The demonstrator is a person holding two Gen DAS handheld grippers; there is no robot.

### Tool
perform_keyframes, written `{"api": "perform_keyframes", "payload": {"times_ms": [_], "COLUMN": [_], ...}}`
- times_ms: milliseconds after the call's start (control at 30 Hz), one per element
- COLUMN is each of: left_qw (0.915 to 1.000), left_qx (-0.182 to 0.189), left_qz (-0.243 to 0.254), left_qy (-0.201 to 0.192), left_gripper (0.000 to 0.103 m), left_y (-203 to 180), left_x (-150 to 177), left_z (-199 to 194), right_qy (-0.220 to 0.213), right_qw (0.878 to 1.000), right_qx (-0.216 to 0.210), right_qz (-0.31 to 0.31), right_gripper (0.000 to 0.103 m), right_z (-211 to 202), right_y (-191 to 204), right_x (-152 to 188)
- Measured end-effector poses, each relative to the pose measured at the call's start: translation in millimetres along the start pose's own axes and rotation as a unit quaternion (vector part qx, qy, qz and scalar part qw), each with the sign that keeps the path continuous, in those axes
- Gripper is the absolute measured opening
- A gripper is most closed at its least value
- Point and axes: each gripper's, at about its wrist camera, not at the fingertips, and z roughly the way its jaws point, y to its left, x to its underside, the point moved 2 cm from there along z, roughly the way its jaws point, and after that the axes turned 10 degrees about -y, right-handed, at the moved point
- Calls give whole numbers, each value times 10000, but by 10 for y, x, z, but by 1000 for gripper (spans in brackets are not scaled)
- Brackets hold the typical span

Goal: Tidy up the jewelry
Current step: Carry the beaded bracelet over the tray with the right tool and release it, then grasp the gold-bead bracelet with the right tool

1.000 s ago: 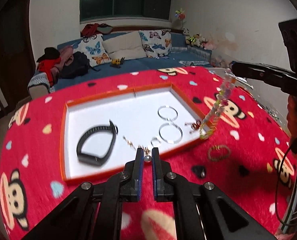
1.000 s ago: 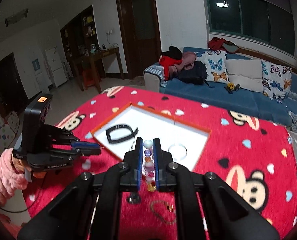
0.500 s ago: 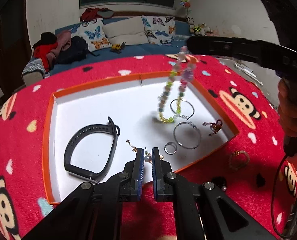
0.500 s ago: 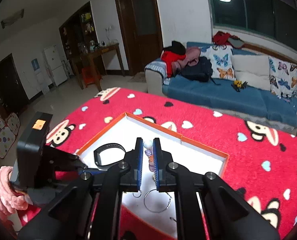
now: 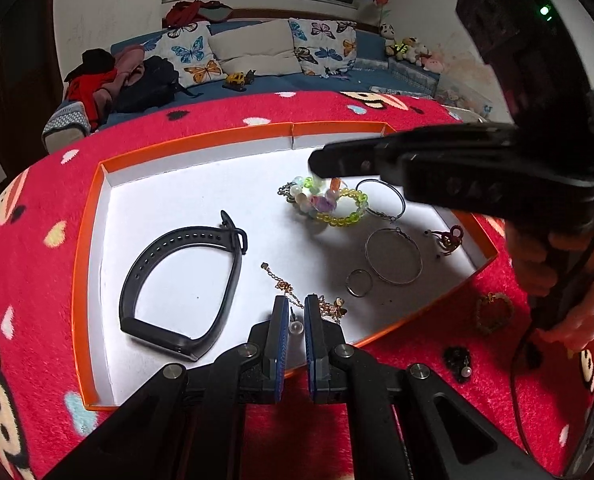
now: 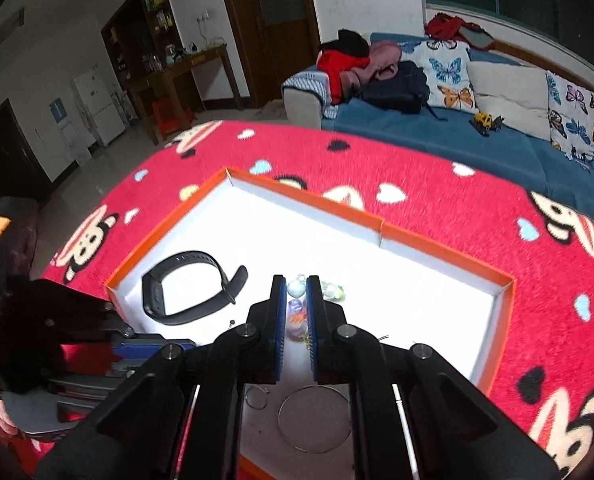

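The right claw [image 6: 296,306] was clamped tight on the beaded bracelet [image 5: 329,204], and there it was, low over the white floor of the orange-rimmed tray [image 5: 201,142], the beads bunched up on the tray floor toward the far side, just beside a thin hoop earring [image 5: 381,200]. From the left wrist view, the right claw's black fingers reached in from the right, a hand [image 5: 569,280] wrapped around the handle. The left claw [image 5: 296,320] was all but shut, a small pearl earring [image 5: 296,327] showing in the narrow gap between its blue pads, right at the tray's near edge; whether the pads actually pressed on it could not be told. Just past its tips lay a gold chain [image 5: 285,286]. A black wristband [image 5: 181,288] sat looped on the left side of the tray, with a bigger hoop [image 5: 393,256] and a small ring [image 5: 359,283] to the right and a red knotted charm [image 5: 449,238] near the right wall. Outside the tray, on the red monkey-print cloth [image 5: 37,220] covering the tabletop, a gold heart-shaped piece [image 5: 493,312] and a dark piece with a pearl [image 5: 459,362] waited.
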Motion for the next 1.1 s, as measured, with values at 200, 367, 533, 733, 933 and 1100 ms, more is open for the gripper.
{"api": "perform_keyframes", "payload": {"times_ms": [200, 367, 533, 733, 933, 1100], "left_qw": [10000, 9999, 9998, 9999, 9998, 9993], "left_qx": [17, 23, -1, -11, 124, 320], "left_qz": [-61, -158, -181, -107, 20, 159], "left_qy": [23, 63, 75, -8, -164, -141], "left_gripper": [9, 10, 10, 10, 10, 11], "left_y": [35, 62, 45, -77, -321, -607], "left_x": [-12, -21, -30, -34, 41, 225], "left_z": [0, -5, -64, -224, -511, -664], "right_qy": [179, 197, 134, -69, -194, -208], "right_qw": [9998, 9998, 9999, 9999, 9996, 9993], "right_qx": [2, 66, 78, 124, 221, 297], "right_qz": [44, 33, -35, -79, -55, 73], "right_gripper": [12, 14, 35, 35, 36, 39], "right_z": [138, 161, 49, -311, -784, -1165], "right_y": [-6, -1, 17, 42, 32, -19], "right_x": [104, 112, 70, 22, 160, 497]}}
